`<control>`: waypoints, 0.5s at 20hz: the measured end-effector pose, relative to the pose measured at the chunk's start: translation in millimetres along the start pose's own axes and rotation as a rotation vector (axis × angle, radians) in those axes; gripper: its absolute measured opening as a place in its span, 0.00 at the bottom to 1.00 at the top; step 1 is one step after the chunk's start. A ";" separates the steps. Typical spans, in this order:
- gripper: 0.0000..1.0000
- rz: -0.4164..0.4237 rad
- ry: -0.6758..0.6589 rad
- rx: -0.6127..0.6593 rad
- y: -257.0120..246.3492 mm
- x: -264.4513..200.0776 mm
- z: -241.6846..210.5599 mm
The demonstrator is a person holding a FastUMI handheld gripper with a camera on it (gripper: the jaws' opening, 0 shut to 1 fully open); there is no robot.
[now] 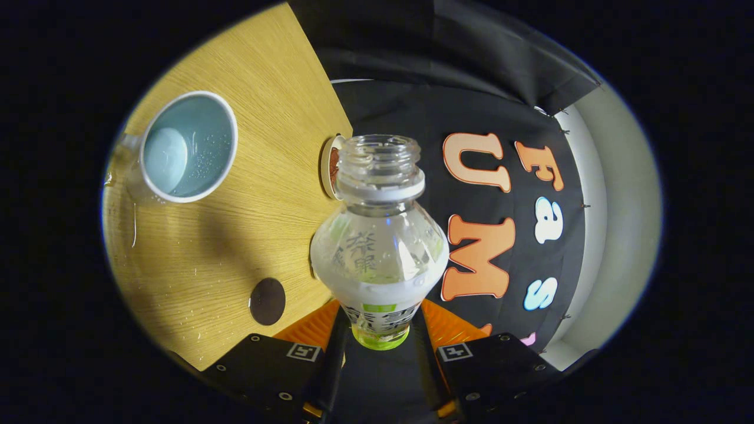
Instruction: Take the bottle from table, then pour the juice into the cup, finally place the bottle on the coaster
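The clear, capless bottle (379, 235) stands clamped between the gripper (380, 330) fingers. The white cup (187, 147) sits far left; the coaster (330, 166) peeks behind the bottle's neck.

Hidden between the tool's (380, 330) fingers: the bottle's (379, 235) lower body and base. Behind the bottle's neck, most of a round coaster (327, 168), just a sliver of rim visible. Cup (187, 147) handle cut short at the side. Label print too small to make out.
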State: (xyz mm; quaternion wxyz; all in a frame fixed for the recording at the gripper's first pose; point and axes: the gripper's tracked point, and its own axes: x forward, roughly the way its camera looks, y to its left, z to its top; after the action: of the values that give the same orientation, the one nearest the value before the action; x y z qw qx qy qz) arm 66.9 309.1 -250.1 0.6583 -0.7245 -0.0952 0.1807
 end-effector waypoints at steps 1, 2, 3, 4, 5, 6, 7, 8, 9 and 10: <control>0.58 0.001 -0.002 -0.011 -0.4 -0.7 0.9; 0.58 -0.001 -0.006 -0.024 -1.6 -0.6 0.6; 0.58 -0.008 -0.007 -0.041 -4.4 0.3 0.5; 0.58 -0.017 -0.009 -0.061 -7.0 -0.3 0.5; 0.58 -0.021 -0.013 -0.075 -8.7 -0.6 0.7; 0.58 -0.019 -0.017 -0.082 -8.8 0.1 1.1; 0.58 -0.018 -0.018 -0.085 -9.0 0.6 1.3; 0.58 -0.017 -0.020 -0.089 -9.6 0.1 1.9; 0.58 -0.019 -0.022 -0.092 -8.5 -0.4 2.2; 0.58 -0.020 -0.027 -0.098 -8.1 -0.9 3.8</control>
State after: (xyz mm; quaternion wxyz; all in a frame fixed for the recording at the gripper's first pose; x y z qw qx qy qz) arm 65.4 313.2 -242.3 0.6223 -0.7525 -0.1202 0.1790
